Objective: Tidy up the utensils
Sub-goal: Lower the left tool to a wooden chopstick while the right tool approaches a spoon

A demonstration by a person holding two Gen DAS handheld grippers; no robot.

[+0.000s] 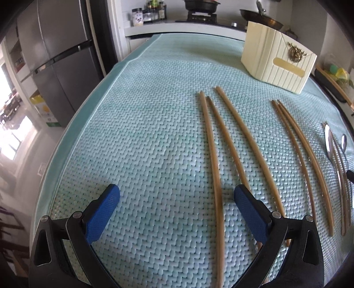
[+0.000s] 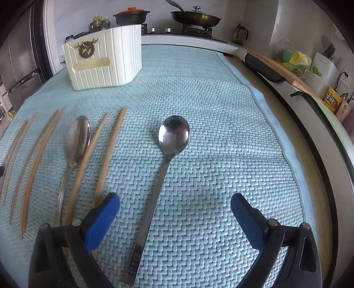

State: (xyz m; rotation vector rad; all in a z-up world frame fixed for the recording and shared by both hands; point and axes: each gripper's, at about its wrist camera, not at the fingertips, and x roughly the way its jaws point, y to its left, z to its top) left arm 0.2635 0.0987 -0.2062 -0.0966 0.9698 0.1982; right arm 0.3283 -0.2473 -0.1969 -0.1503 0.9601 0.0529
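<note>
Several wooden chopsticks [image 1: 213, 159] lie lengthwise on a teal woven mat [image 1: 143, 144]; they also show at the left of the right wrist view [image 2: 31, 168]. A steel spoon [image 2: 163, 168] lies between my right gripper's fingers, bowl pointing away. A second spoon [image 2: 76, 141] lies among the chopsticks; it shows at the right edge of the left wrist view [image 1: 329, 144]. A cream ribbed utensil holder [image 1: 278, 64] stands at the mat's far end, also in the right wrist view [image 2: 104, 57]. My left gripper [image 1: 177, 195] is open and empty, one chopstick between its fingers. My right gripper [image 2: 174, 203] is open and empty.
A grey fridge [image 1: 55, 57] stands left. A stove with pans [image 2: 194, 20] and jars is behind the mat. The bare counter edge [image 2: 287, 124] runs along the right, with a board, bottles and packets [image 2: 309, 73] beyond it.
</note>
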